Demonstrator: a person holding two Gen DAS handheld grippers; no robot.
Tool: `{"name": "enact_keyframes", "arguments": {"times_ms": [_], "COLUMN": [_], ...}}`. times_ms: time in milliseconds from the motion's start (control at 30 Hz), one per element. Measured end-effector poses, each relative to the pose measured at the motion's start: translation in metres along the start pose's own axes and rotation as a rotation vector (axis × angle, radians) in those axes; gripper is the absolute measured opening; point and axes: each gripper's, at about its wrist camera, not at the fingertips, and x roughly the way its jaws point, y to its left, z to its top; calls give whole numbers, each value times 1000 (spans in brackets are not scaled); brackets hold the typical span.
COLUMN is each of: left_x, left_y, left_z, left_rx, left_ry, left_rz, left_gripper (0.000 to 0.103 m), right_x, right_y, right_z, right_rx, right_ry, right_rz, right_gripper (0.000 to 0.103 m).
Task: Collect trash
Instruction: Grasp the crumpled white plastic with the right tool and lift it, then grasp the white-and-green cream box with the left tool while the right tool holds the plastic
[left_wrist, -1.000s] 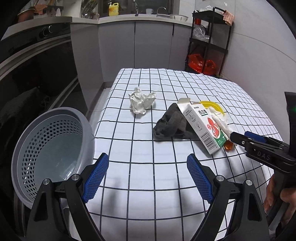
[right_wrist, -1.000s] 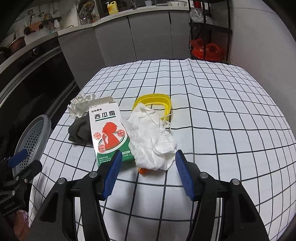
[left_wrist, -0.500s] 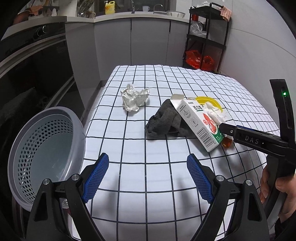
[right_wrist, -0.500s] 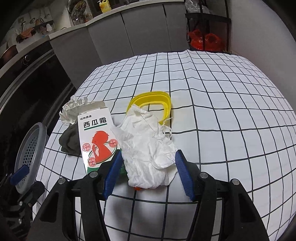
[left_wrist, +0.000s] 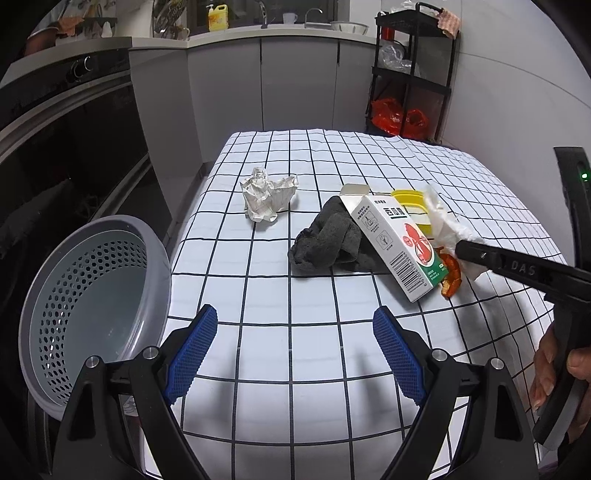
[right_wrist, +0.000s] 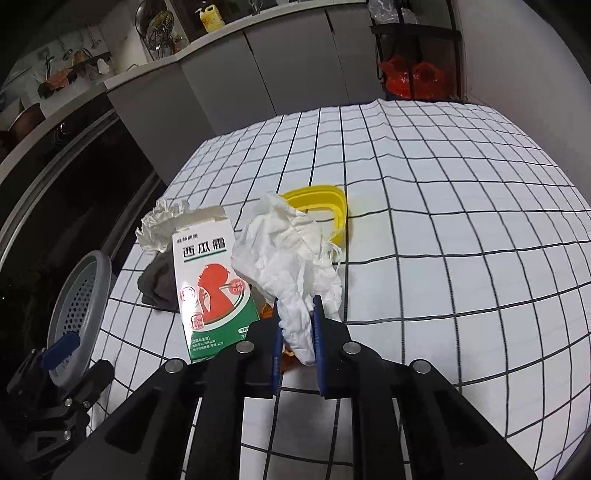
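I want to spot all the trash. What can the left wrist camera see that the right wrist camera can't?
Only the left wrist view shows the inside of the grey basket, bare of trash, the whole dark cloth, and the open left hand-held gripper.

Only the right wrist view shows the right hand-held gripper shut on the white tissue, and the carton's red front.

Both show the carton, tissue, crumpled paper, yellow lid, basket and checked tablecloth.

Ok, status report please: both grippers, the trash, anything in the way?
Right gripper shut on tissue. Left gripper open, empty. Basket empty, at table's left edge. Box close beside tissue.
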Motion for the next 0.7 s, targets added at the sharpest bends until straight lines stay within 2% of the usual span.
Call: {"name": "enact_keyframes", "arguments": {"times_ms": [267,300,533,700], "left_x": [-1,-1,11,30], "left_y": [-8,-10,-47,-74], "left_z": [2,3,16,30], "left_rx": [0,0,-4,-19], "left_ry": [4,1,1,30], "left_rz": [14,17,26,29], "left_gripper": [84,87,89,89], "right_x": [-39,-43,-62,-71], "right_y": [-16,-17,-23,-31], "right_z": [2,3,12,21], "right_rx": [66,72,123,144], "right_ry": [-74,-83,-121,-146], "right_rz": [11,9,20,7], "right_gripper": [14,14,14,14]}}
